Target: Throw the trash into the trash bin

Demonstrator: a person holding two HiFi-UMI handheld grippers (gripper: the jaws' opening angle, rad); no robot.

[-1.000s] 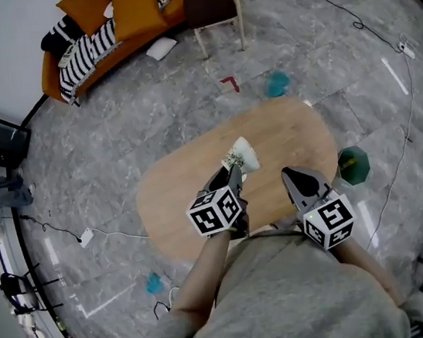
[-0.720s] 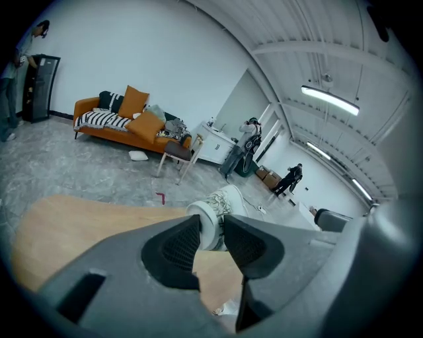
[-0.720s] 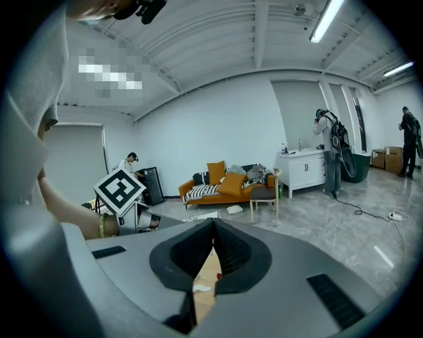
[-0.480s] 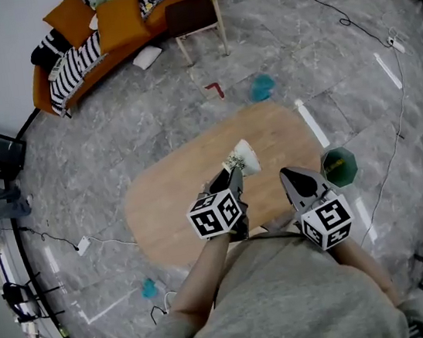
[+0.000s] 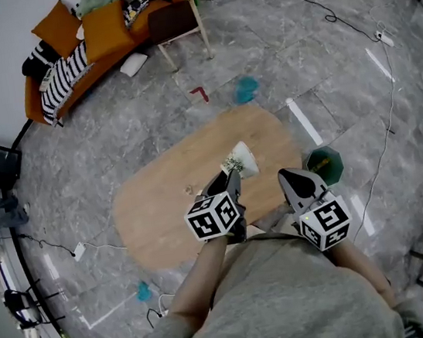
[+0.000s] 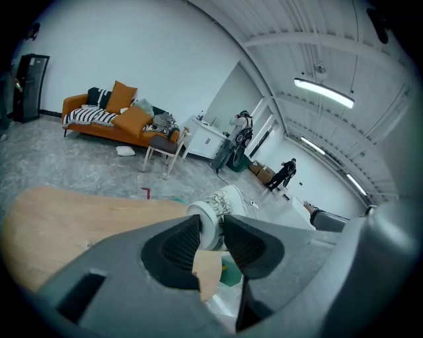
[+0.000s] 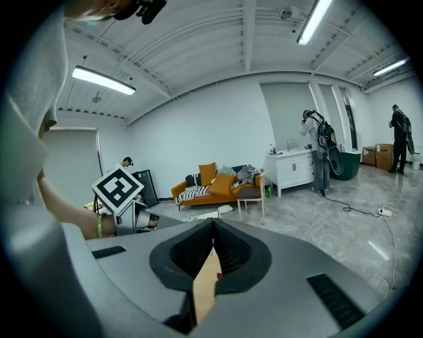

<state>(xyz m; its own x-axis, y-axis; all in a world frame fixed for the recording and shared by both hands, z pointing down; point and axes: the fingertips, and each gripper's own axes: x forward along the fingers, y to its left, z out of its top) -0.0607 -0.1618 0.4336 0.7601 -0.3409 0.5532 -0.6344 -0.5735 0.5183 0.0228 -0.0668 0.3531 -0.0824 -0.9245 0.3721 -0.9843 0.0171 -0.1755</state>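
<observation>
**Cup in the grip, bin drawing nearer**

Head view: the whole floor is sliding leftward in the picture compared with a second ago, and the green trash bin (image 5: 325, 164) is ending up closer to the right gripper (image 5: 291, 179). The left gripper (image 5: 230, 176) is carrying the white paper cup (image 5: 241, 160) over the wooden table (image 5: 163, 210), exactly as before. By my reading, the person is walking the trash toward the bin, and the drop is yet to come.

Left gripper view: the jaws are pinching the paper cup (image 6: 218, 210) by its base at a narrow opening. A green sliver of the trash bin (image 6: 230, 270) is showing below, past the table (image 6: 66, 224) edge.

Right gripper view: the right gripper (image 7: 213, 254) is travelling with its jaws together and nothing between them.
</observation>
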